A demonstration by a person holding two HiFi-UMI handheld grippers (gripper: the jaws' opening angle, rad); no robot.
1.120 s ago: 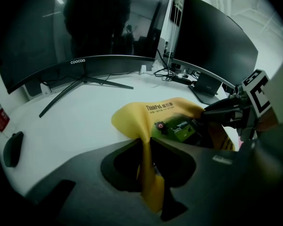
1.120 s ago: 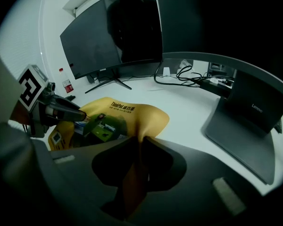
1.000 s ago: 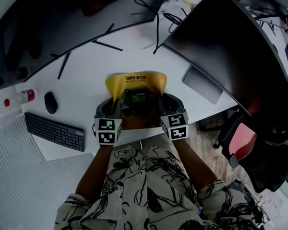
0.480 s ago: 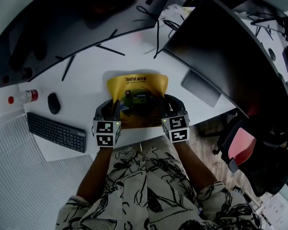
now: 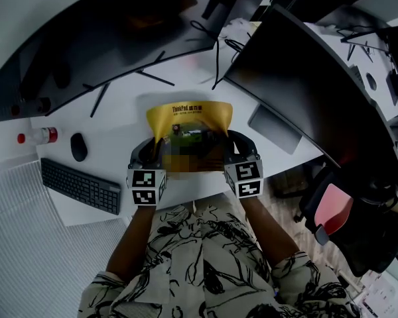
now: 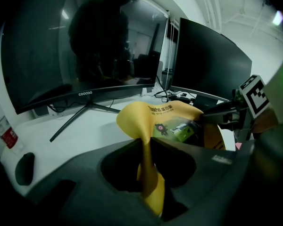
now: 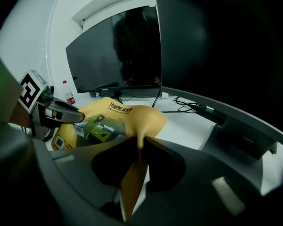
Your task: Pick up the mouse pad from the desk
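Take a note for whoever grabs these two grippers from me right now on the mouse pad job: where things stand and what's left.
Left gripper: shut on the near left corner of the yellow mouse pad.
Right gripper: shut on its near right corner.
Pad: bowed between the two grippers over the white desk. I cannot tell whether its far edge is clear of the desk.
Done: both grips made, near edge lifted.
Left: raise both hands together until the whole pad hangs free, probably keeping them level so it does not slip.
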